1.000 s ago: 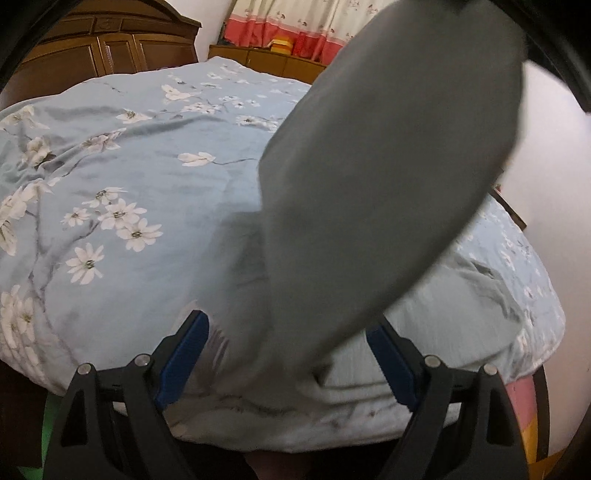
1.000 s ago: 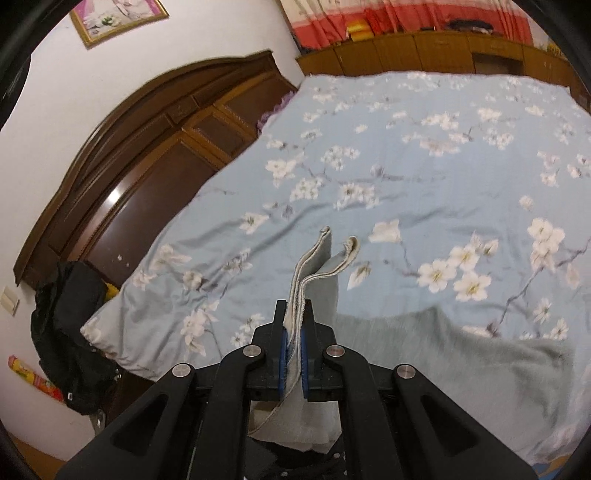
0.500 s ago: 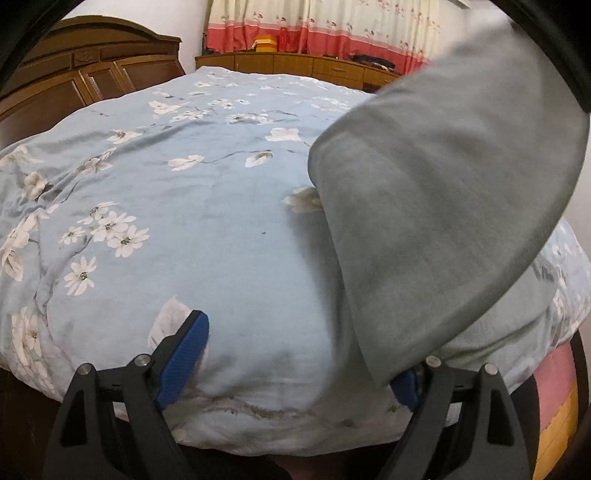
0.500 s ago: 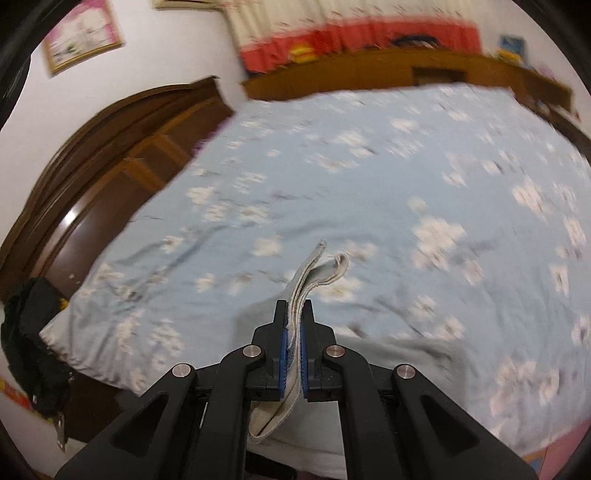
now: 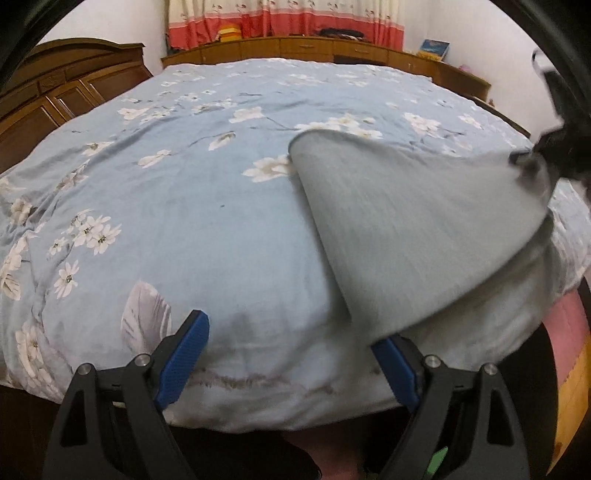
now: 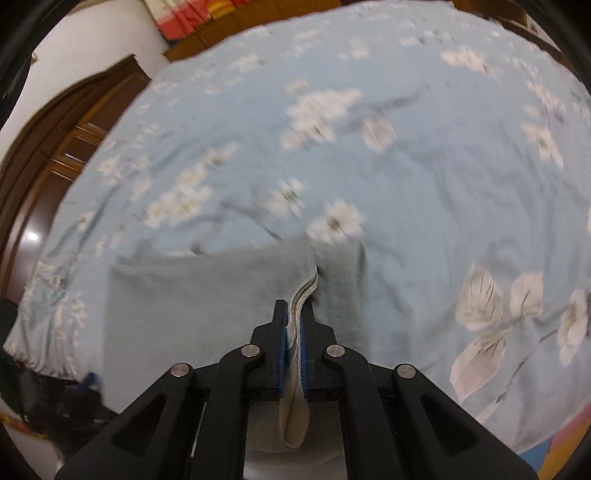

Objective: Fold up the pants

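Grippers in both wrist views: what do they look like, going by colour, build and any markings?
Both are the same make. The left gripper and the right gripper have matte black angular arms with triangular cut-outs and round silver pivot screws. Each finger carries a blue, finely ribbed pad. No cables, labels or sleeves show. In the left wrist view the right gripper is only a dark blur at the right edge.

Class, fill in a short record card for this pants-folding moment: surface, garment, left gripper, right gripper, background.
surface: bed with a blue floral quilt
garment: grey pants, partly lifted, lower part lying on the quilt
left gripper: open, holding nothing, low over the near edge of the bed
right gripper: shut on a bunched edge of the pants
background: wooden wardrobe, red-banded curtain
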Available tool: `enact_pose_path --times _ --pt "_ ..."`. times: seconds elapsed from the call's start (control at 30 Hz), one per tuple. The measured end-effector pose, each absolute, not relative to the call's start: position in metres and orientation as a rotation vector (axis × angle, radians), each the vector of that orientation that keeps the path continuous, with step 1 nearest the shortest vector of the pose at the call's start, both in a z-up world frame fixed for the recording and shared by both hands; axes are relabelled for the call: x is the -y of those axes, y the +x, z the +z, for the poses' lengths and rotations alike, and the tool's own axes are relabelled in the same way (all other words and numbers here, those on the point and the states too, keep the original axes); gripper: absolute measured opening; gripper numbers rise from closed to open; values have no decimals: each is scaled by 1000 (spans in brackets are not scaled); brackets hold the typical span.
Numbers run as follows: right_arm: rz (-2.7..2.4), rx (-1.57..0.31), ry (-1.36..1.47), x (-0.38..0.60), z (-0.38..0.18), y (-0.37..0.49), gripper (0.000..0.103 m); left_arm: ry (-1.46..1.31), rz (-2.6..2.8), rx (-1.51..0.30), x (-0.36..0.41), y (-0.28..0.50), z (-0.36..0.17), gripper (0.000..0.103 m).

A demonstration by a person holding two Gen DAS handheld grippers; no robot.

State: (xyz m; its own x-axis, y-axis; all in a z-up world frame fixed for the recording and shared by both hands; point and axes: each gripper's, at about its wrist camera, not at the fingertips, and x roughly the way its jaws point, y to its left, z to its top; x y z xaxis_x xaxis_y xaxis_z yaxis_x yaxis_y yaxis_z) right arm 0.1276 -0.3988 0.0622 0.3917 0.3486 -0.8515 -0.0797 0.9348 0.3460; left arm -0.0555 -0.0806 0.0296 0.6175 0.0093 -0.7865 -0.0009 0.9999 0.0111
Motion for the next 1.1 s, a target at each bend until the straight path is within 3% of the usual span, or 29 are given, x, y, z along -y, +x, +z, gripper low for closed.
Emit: enact_pose_path --times 0.1,0.27,0.47,0.67,0.83,0.97,1.1 --pt "295 -1135 293 406 49 123 8 -28 -20 -911 71 -61 38 90" --pt "232 -1076 274 426 74 112 25 -50 -46 -891 61 -71 58 90" --pt "245 -1002 241 427 114 91 25 -64 -73 -835 56 -63 84 90" --pt "397 -1007 163 368 114 79 25 -99 -123 -804 69 -19 95 89" --pt "415 -1042 59 340 88 77 25 -88 -217 -806 90 20 91 70" --pt "348 -1087 37 353 65 79 23 -106 -279 -834 99 60 78 44" --pt "350 -1076 72 377 59 70 22 -105 -226 -900 99 105 48 37"
